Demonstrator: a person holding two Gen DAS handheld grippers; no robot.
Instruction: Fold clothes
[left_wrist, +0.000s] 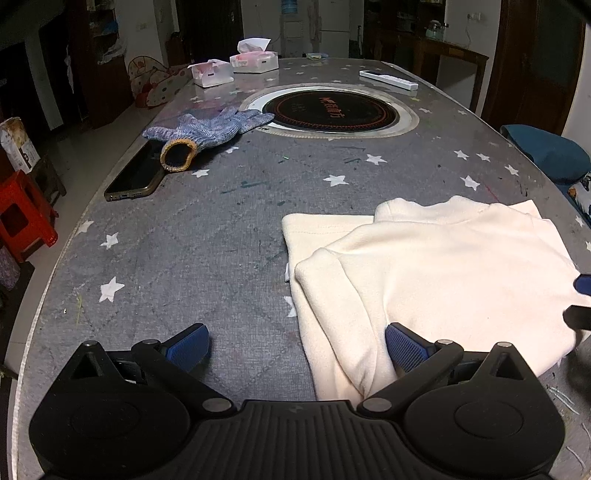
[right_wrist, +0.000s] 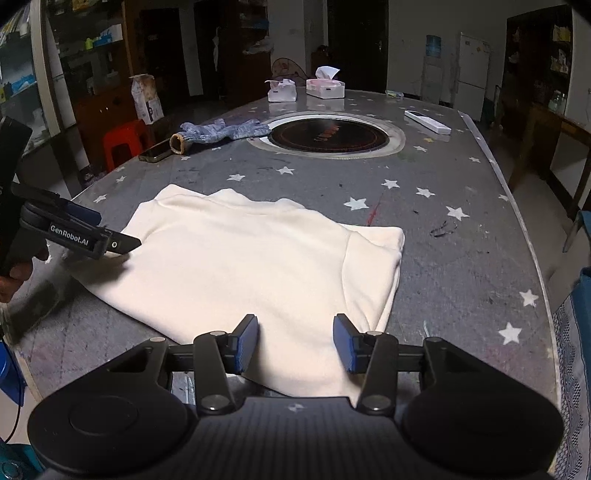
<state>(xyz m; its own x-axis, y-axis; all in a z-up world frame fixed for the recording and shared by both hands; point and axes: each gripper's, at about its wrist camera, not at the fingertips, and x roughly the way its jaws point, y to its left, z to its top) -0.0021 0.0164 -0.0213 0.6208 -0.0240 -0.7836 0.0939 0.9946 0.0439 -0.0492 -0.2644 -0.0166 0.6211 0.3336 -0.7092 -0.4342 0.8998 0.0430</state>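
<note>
A cream sweatshirt (right_wrist: 258, 258), partly folded w/ sleeves tucked over, is being kept flat on the grey star-print table (left_wrist: 184, 258), near the table's near edge and towards its right side in the left wrist view.

The left gripper (left_wrist: 295, 347) is being held wide open, released, w/ nothing pinched: one blue pad (left_wrist: 404, 349) is lying on the garment's left portion, the other over bare table. In the right wrist view the same gripper is seen at the sweatshirt's left edge, its tip touching or just above the fabric; cannot tell which.

The right gripper (right_wrist: 295, 341) is being held partly open over the garment's near-right corner. Fabric is lying betw. the pads, but they are not being pressed on it, so nothing is grasped.

Further back, a round induction hob (left_wrist: 330, 110) is set into the table's centre. A blue-grey knit glove (left_wrist: 207, 129) is lying just left of it, its cuff touching a phone (left_wrist: 135, 173) at the left edge. Two tissue boxes (left_wrist: 255, 61) are sitting near the far edge, and a white remote (left_wrist: 388, 80) towards the far-right.
</note>
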